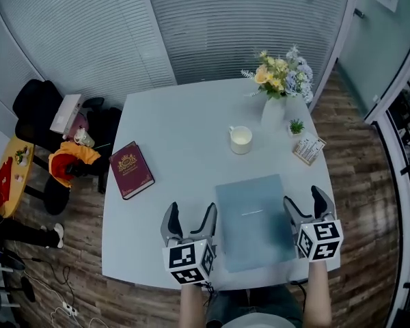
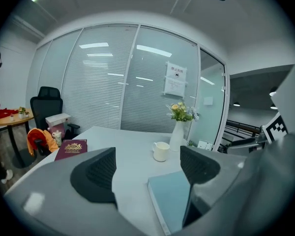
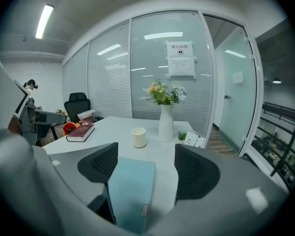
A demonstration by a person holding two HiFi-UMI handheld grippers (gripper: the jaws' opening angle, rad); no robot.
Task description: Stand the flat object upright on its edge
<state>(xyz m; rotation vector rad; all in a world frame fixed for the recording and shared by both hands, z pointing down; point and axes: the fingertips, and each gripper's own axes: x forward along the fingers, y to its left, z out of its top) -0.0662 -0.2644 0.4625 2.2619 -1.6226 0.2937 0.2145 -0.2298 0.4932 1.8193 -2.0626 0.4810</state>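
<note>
Blue folder [image 1: 253,219] between left gripper [image 1: 191,210], right gripper [image 1: 304,198]; jaws wide apart

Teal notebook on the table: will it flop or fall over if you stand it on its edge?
Probably stiff: the teal notebook lies flat with straight edges, like a hard cover. It looks thin, so on edge it would likely tip easily. The smooth white table may let it slide.

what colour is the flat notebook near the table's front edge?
Plain light teal-blue notebook; it shows best in the right gripper view.
</note>
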